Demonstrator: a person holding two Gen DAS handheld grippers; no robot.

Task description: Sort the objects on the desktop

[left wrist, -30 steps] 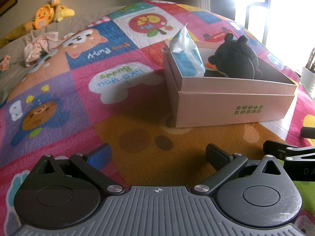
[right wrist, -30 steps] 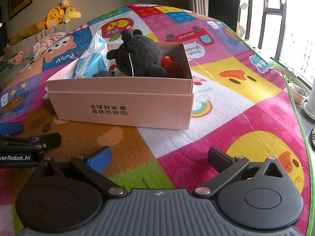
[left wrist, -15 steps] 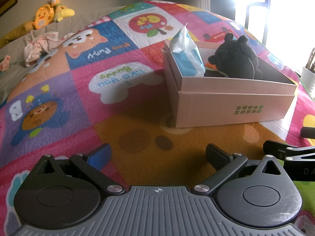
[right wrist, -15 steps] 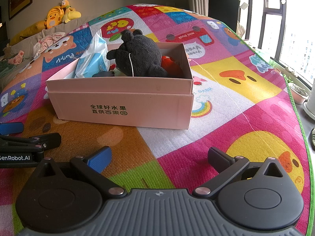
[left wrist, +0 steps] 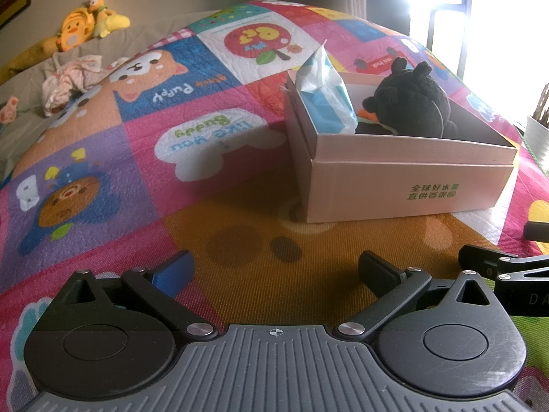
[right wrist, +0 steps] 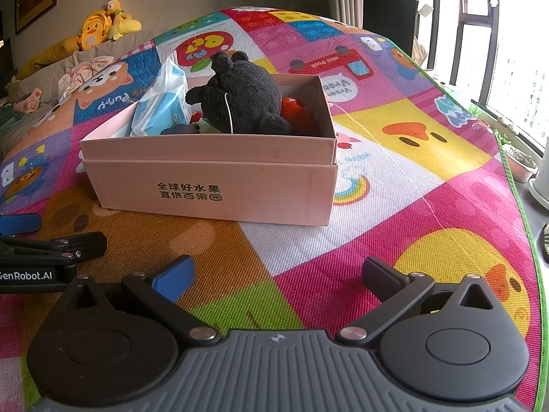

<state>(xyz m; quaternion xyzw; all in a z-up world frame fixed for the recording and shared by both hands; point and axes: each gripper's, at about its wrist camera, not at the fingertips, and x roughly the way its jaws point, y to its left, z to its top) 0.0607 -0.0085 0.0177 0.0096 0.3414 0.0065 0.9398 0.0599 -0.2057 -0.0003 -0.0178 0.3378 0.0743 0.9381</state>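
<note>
A pink cardboard box (left wrist: 405,185) (right wrist: 212,189) with green print sits on the colourful play mat. Inside it lie a black plush toy (left wrist: 411,99) (right wrist: 243,96), a blue-and-white tissue pack (left wrist: 326,92) (right wrist: 161,110) and something red-orange (right wrist: 296,111), partly hidden behind the plush. My left gripper (left wrist: 274,271) stands open low over the mat, short of the box, with nothing between its fingers. My right gripper (right wrist: 278,274) is open too, also empty, in front of the box. Each gripper shows at the edge of the other's view.
The play mat (left wrist: 137,178) spreads widely to the left and right of the box. Yellow plush toys (left wrist: 79,27) and crumpled clothes (left wrist: 68,79) lie at the far left on a grey cushion. A window (right wrist: 497,34) and small plant pots (right wrist: 521,164) border the right side.
</note>
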